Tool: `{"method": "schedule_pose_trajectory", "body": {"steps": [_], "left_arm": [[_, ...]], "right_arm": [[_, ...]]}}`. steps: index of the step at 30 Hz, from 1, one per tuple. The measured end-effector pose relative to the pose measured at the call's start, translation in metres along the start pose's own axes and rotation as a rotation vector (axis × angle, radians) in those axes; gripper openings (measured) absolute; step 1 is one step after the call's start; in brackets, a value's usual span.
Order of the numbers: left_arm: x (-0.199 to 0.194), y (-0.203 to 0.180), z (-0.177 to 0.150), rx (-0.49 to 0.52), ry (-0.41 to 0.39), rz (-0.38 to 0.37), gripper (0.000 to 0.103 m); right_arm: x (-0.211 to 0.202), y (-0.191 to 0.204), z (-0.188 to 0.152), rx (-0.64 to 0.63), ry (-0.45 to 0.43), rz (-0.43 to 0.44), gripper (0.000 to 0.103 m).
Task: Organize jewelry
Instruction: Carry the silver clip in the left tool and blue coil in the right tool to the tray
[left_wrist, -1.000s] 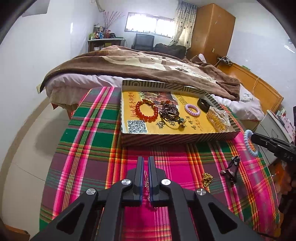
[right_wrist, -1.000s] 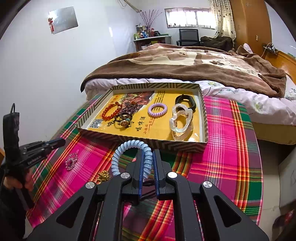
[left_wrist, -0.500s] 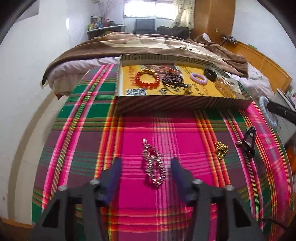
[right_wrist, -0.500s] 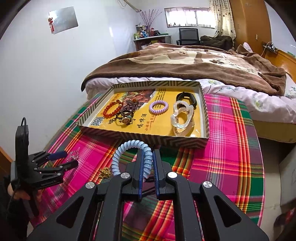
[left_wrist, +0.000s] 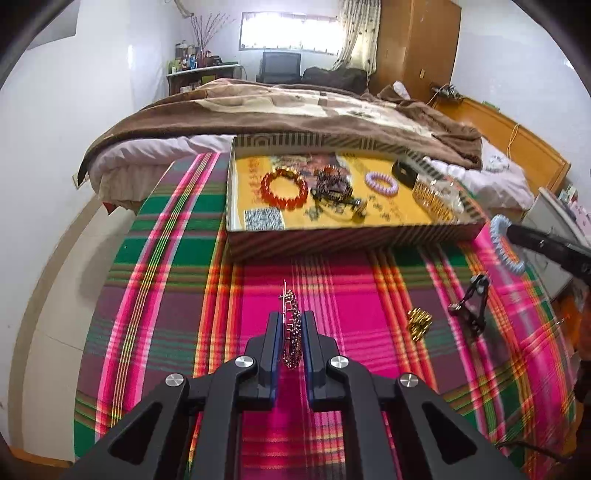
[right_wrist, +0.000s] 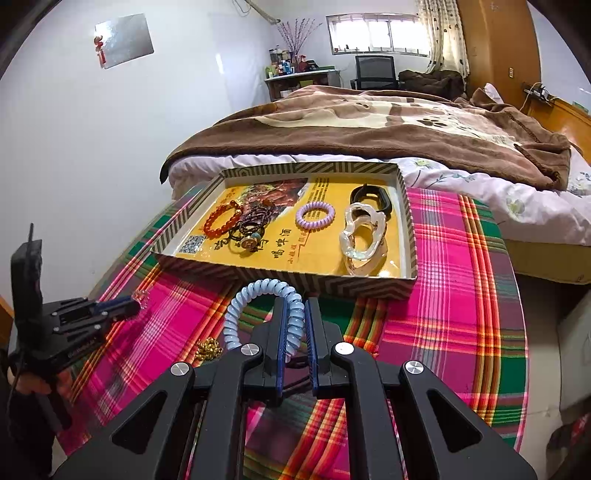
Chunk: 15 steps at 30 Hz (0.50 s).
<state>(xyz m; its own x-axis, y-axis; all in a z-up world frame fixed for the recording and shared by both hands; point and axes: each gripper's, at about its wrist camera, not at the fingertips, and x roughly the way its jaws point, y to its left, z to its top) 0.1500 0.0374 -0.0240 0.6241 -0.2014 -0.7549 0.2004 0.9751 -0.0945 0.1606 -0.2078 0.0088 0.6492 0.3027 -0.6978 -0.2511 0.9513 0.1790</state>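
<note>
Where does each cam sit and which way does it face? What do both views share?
Left wrist: on the left tool, looking down its fingers across the plaid tablecloth at the tray; shut on a rhinestone hair clip; right tool at right edge.
Right wrist: on the right tool, facing the tray from the other side; shut on a blue coil hair tie; left tool and hand at left.
Shared: tray, gold trinket, bed.

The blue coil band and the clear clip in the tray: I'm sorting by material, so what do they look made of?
Blue coil band: probably glossy plastic; smooth, shiny spiral turns. Clear clip: seemingly transparent plastic or acrylic; see-through, with bright highlights.
</note>
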Motion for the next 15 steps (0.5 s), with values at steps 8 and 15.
{"method": "schedule_pose_trajectory", "body": {"steps": [8,15], "left_arm": [[-0.012,0.005,0.028,-0.002,-0.051,-0.015,0.010],[-0.005,0.007,0.075,0.018,-0.097,-0.058,0.010]], "right_arm": [[-0.001,0.001,0.012,0.003,-0.017,-0.007,0.010],[0.013,0.000,0.035,0.024,-0.028,-0.044,0.010]]}}
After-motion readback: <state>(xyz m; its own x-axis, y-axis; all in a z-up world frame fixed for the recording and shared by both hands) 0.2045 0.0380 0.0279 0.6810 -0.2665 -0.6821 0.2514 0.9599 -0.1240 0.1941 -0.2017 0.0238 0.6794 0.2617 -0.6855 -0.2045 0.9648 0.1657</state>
